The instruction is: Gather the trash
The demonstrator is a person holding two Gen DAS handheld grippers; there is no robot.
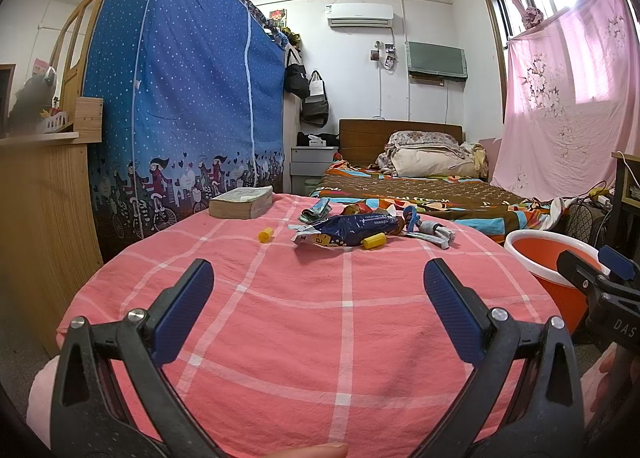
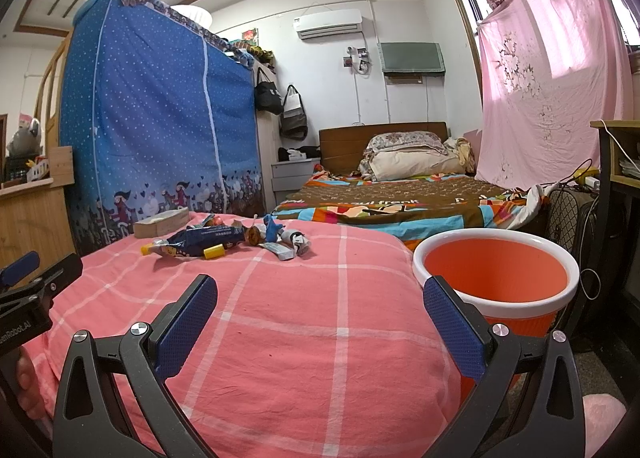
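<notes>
Pink checked cloth (image 1: 304, 322): it covers the table and serves as the landmark here; everything else sits on it or beside it.
Wardrobe (image 1: 180, 97): blue dotted fabric, standing behind the cloth's far left edge.
Bucket (image 2: 496, 278): orange with a white rim, just beside the cloth's right edge, lower than the tabletop, nothing visible inside.
Left gripper (image 1: 318, 312): hangs over the near part of the cloth, fingers spread wide with nothing between them.
Right gripper (image 2: 320, 316): over the near right part of the cloth, close to the bucket, likewise spread wide and holding nothing.
Book (image 1: 241, 202): thick, lying flat at the cloth's far left.
Trash pile (image 1: 360, 227): at the far middle of the cloth, well apart from both grippers.
Blue wrapper (image 1: 348, 233): the largest piece, crumpled, with smaller foil wrappers touching it.
Yellow caps (image 1: 374, 241): one against the blue wrapper, another (image 1: 265, 234) alone to its left.
</notes>
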